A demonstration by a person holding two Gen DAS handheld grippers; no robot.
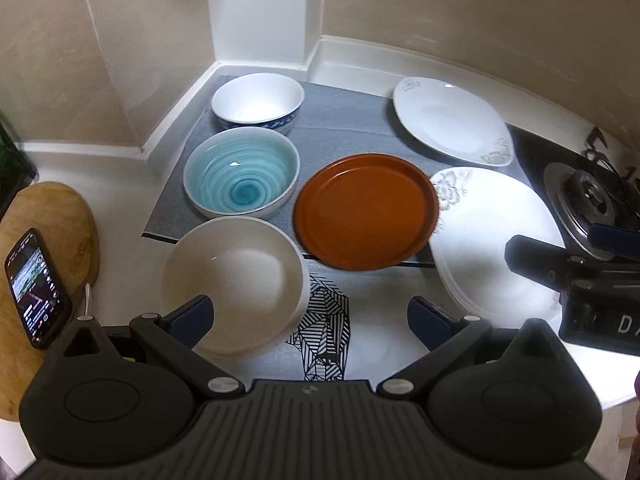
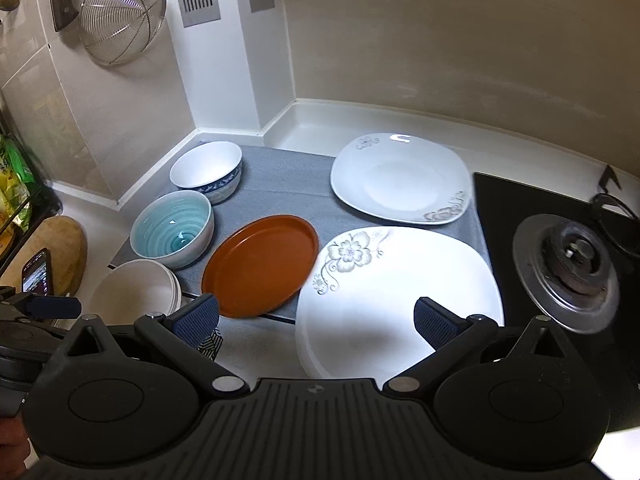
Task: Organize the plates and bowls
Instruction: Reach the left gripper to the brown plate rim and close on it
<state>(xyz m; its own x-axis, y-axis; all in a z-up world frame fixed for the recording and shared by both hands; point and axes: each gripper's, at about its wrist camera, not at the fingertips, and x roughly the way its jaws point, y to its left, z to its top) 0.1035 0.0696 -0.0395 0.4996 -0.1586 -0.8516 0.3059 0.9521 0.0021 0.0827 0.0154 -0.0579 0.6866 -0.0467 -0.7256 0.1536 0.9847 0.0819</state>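
Observation:
On the grey mat (image 1: 340, 120) stand a white bowl with a blue band (image 1: 258, 100), a teal swirl bowl (image 1: 242, 172), an orange plate (image 1: 366, 210) and a white flowered plate (image 1: 450, 120). A stack of white bowls (image 1: 234, 280) and a stack of white flowered plates (image 1: 496, 236) sit at the near edge. My left gripper (image 1: 310, 316) is open and empty above the white bowl stack's right side. My right gripper (image 2: 316, 320) is open and empty over the plate stack (image 2: 396, 296). The same dishes show in the right wrist view: orange plate (image 2: 260, 266), teal bowl (image 2: 172, 230).
A gas burner (image 2: 568, 264) on a black hob lies right of the plates. A phone (image 1: 36, 286) leans on a wooden board (image 1: 48, 220) at the left. A wire strainer (image 2: 120, 16) hangs on the wall. The counter ends at walls behind.

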